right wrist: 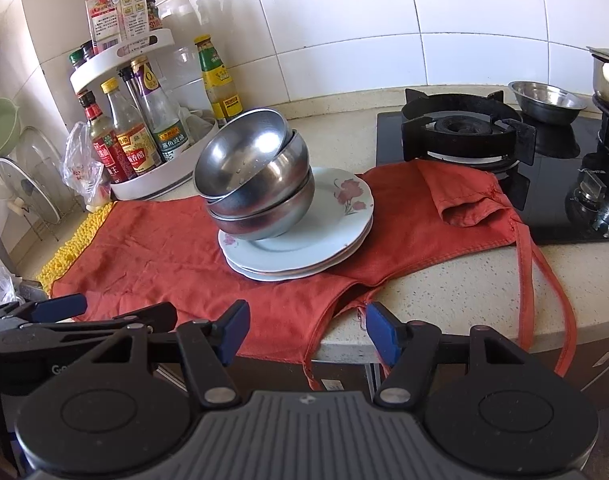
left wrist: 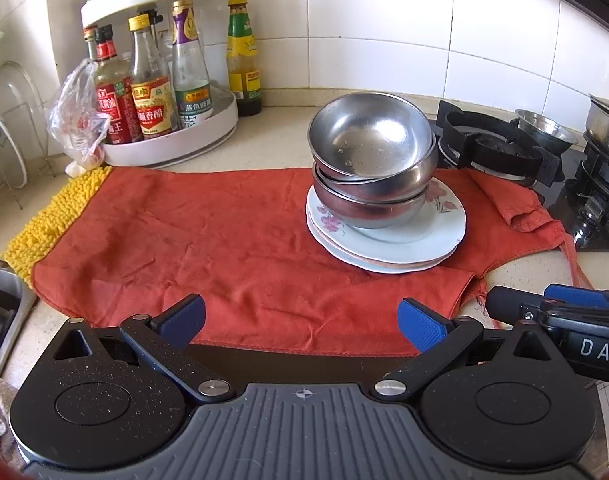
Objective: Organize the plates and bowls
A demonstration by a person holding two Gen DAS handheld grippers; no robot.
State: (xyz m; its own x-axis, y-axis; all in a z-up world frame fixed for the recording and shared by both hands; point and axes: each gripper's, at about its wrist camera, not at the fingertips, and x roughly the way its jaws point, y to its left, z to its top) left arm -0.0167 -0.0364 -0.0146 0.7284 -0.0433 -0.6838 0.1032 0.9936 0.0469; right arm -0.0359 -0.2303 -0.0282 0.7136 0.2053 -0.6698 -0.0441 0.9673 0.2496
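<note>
Nesting steel bowls (left wrist: 368,152) atop stacked plates (left wrist: 424,240), both hand-held grippers (left wrist: 300,326) (right wrist: 307,334) released, empty.

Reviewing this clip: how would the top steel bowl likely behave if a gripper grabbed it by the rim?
The top steel bowl sits tilted in the bowl stack, so it probably lifts free easily but may rock first. Its polished, seemingly water-spotted surface suggests a slippery rim. It looks thin-walled, so likely light and rigid, not fragile, unlike the floral plates beneath.
</note>
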